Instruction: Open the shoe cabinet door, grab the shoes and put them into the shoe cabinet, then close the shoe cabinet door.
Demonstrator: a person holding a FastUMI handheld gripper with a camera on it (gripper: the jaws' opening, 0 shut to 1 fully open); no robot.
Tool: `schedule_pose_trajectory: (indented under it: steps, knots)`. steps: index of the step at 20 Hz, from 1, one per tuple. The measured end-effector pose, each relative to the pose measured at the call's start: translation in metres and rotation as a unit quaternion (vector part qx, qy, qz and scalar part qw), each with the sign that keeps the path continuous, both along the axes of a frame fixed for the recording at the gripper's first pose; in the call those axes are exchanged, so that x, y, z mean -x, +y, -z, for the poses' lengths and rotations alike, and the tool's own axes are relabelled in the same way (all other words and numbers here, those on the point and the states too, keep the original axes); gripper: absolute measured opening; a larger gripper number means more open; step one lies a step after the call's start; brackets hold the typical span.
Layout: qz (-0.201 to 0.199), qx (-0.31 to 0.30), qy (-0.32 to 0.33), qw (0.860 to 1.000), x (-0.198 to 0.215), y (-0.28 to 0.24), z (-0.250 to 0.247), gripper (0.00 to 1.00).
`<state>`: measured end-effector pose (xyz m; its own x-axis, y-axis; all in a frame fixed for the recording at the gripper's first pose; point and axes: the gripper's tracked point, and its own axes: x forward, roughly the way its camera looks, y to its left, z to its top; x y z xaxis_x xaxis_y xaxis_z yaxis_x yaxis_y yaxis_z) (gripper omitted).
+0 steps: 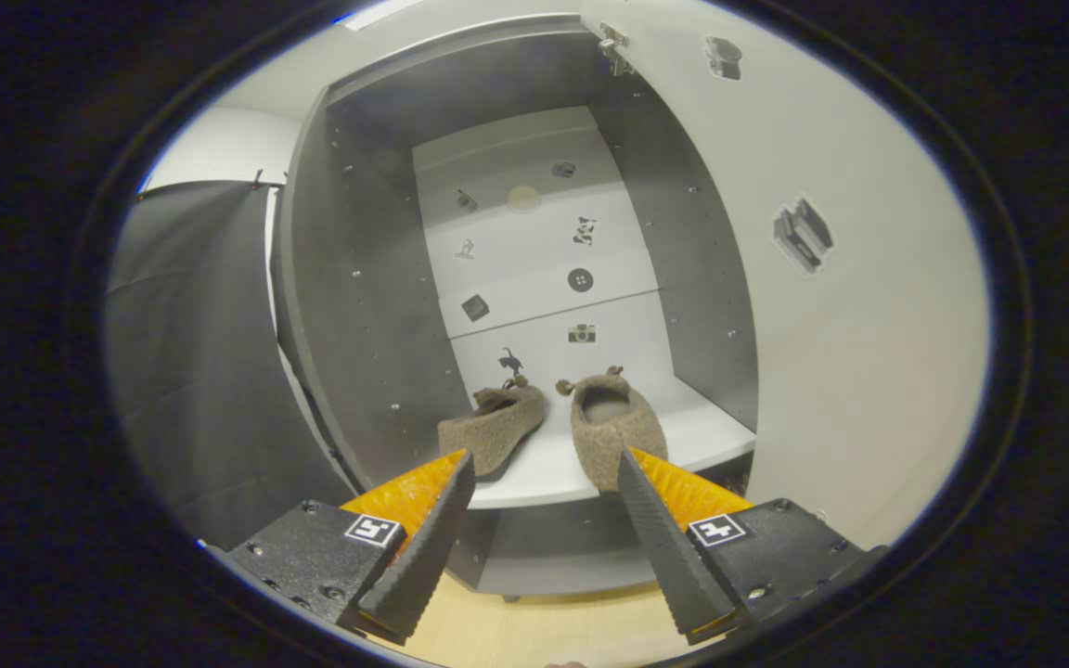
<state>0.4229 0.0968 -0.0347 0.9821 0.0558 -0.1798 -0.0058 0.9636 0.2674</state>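
Observation:
The shoe cabinet (367,306) stands with its door (859,306) swung wide to the right. Two brown fuzzy slippers sit side by side on its white shelf (701,431), toes pointing out: the left slipper (493,427) leans on its side, the right slipper (613,422) sits upright. My gripper (544,464) is open just in front of the shelf edge. Nothing lies between its fingers. The right fingertip overlaps the toe of the right slipper in the picture; whether it touches is unclear.
The white back panel (534,250) carries small stickers. Grey side walls (692,250) frame the compartment. A lower compartment (553,547) opens under the shelf, above a light wooden floor (544,631). A dark cloth wall (191,371) hangs to the cabinet's left.

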Motion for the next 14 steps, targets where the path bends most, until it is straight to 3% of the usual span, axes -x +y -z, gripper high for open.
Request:
schedule_pose_trajectory:
  steps: [14]
  knots:
    - [0.038,0.132,0.021,0.99,0.202,-0.008,-0.008,0.98]
